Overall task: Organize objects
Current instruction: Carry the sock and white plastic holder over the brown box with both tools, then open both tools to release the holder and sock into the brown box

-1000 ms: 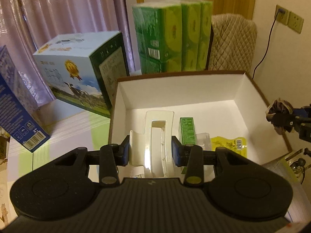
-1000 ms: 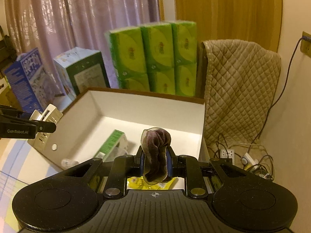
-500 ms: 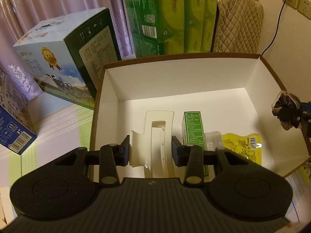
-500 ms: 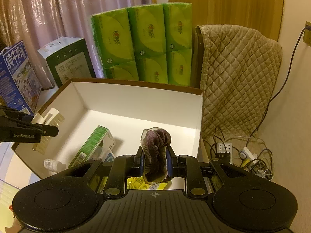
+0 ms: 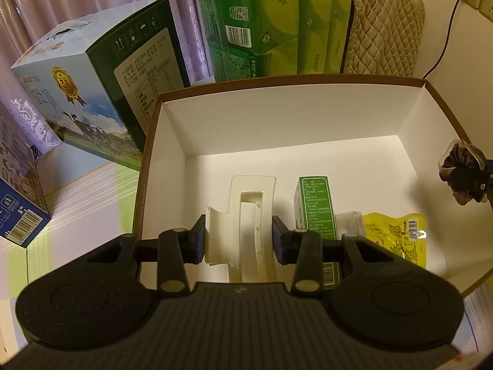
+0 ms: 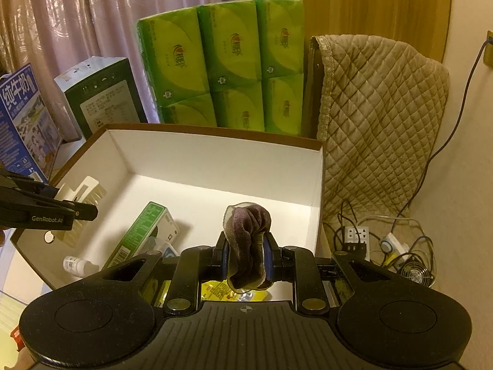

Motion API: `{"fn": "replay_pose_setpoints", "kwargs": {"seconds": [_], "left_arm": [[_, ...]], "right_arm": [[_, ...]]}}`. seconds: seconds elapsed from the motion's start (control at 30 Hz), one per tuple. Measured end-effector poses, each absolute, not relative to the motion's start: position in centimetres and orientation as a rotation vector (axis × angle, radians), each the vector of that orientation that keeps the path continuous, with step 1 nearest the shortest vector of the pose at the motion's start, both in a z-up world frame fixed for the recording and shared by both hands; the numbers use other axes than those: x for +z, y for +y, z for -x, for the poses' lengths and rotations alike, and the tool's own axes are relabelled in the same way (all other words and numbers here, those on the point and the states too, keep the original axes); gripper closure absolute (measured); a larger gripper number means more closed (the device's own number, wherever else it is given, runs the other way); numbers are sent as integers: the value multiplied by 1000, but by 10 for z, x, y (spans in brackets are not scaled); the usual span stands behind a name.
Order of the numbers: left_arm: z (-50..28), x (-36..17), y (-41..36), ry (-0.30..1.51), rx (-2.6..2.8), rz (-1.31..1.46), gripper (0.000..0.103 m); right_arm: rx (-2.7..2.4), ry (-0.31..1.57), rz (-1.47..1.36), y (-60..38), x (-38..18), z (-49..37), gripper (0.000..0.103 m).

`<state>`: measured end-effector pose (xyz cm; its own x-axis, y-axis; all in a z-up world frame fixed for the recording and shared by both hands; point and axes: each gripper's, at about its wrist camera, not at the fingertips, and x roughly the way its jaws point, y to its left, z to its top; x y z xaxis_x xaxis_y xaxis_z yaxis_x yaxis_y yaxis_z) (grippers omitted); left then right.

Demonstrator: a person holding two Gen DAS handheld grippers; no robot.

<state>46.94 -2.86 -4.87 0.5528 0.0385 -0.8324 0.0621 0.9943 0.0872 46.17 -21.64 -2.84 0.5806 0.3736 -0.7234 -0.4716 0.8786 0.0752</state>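
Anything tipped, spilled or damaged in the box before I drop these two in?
Nothing stands out. In the white box, the green carton and yellow pouch lie flat; the small bottle lies on its side, with no spill visible.

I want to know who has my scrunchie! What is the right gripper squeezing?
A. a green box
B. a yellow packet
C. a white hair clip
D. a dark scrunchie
D: the right gripper pinches the dark scrunchie between its fingers, above the white box.
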Motion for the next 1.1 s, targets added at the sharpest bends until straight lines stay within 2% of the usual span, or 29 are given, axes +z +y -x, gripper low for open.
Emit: {"fn": "replay_pose_setpoints", "kwargs": {"seconds": [0.1,0.23,0.33,0.97,1.1], "left_arm": [[-472,-50,-28,986,-8,-97,64],[-473,-47,-25,964,-5,-85,45],[-473,-44,-24,952,0,-92,39],[-465,-35,-16,930,25,-86,34],[-463,-33,-16,923,29,-86,30]], "right_arm": [[494,814,130,-216,-30,-464,84],[493,814,129,-216,-30,-464,84],[491,814,126,-216,-30,-465,84],[481,812,119,-213,-30,-468,84],[485,791,90,-214,-28,-470,84]]}}
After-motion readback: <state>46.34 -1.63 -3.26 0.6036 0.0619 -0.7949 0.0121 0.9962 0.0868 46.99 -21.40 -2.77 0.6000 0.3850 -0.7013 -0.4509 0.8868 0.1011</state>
